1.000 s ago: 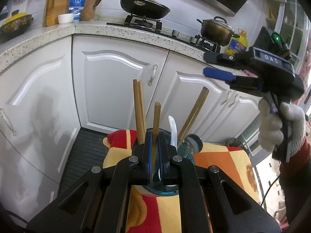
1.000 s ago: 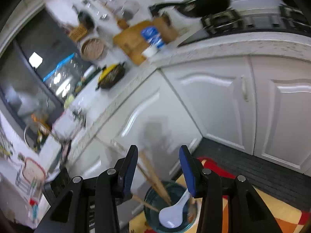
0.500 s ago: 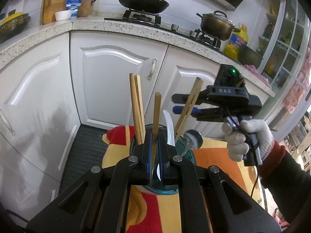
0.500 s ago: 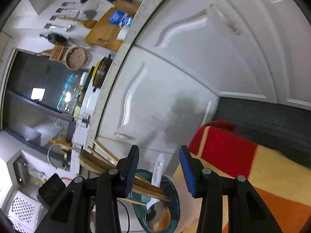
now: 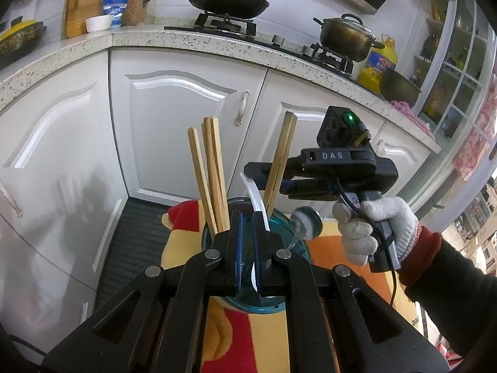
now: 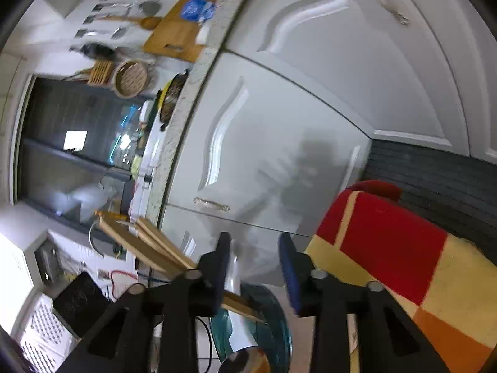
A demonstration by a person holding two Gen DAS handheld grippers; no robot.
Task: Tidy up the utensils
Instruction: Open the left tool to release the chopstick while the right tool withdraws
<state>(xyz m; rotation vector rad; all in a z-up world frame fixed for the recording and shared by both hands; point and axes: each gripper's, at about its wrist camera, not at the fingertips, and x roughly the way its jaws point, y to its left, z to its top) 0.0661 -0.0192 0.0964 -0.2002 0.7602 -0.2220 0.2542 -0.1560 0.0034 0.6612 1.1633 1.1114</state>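
Down from up beside the stove, the right gripper (image 5: 267, 175) now sits level with the wooden chopsticks (image 5: 211, 180) standing in the teal glass cup (image 5: 214, 239), and one stick that stood in front of the left fingers a second ago now leans to the left with the others. Its jaws have just been closing; in the left wrist view the right-hand pair of chopsticks (image 5: 279, 168) and the tip of the white spoon handle (image 5: 254, 192) lie between its fingers, but whether the pads press on them cannot be told. A white-gloved hand (image 5: 372, 230) holds it from the right. Nearest the camera, the left gripper (image 5: 247, 242) is closed on the near rim of the cup. That cup stands on a red, yellow and orange cloth (image 5: 242, 335) before the white cabinet doors (image 5: 174, 118), with a metal ladle (image 5: 306, 219) leaning out to its right
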